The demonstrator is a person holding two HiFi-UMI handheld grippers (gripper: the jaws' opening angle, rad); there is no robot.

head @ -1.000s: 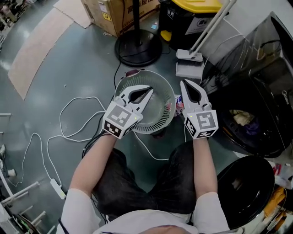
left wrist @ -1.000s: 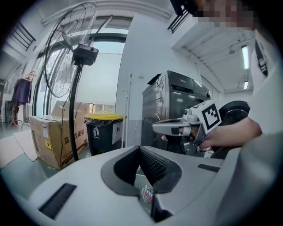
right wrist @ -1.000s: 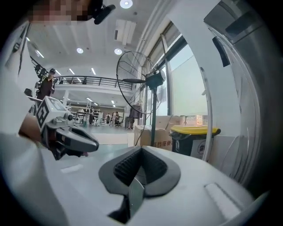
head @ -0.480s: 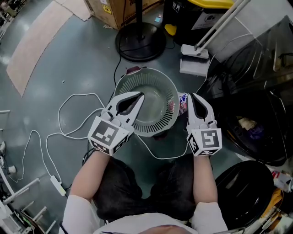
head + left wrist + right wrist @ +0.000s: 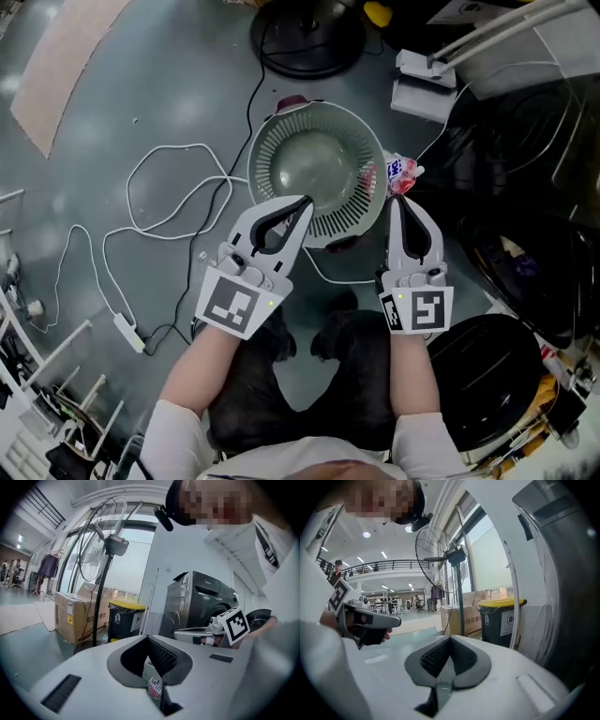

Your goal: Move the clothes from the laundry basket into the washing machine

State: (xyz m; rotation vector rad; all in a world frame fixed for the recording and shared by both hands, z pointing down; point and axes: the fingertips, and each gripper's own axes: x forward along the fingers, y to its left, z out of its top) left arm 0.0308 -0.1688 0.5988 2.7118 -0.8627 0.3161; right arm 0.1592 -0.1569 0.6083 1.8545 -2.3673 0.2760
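Note:
The round pale slatted laundry basket [image 5: 281, 164] stands on the grey floor with no clothes visible in it. My left gripper [image 5: 305, 201] is shut and holds nothing, its tips over the basket's near rim. My right gripper [image 5: 395, 200], also shut with nothing held, hangs just right of the basket. In each gripper view the jaws meet at the tips, for the left gripper [image 5: 149, 637] and the right gripper [image 5: 450, 637]. The dark washing machine [image 5: 553, 187] stands at the right with its door [image 5: 478, 375] open. Some clothes [image 5: 511, 251] lie in its drum.
White cables [image 5: 159, 202] loop over the floor left of the basket. A fan base [image 5: 309, 33] stands beyond it, and a small red and white packet [image 5: 401, 173] lies at its right rim. The fan [image 5: 101, 541], a cardboard box [image 5: 70, 616] and a yellow-lidded bin [image 5: 124, 618] stand ahead.
Both grippers have drawn back from over the basket toward the person, still shut. The head view has shifted, so the basket sits higher in the picture.

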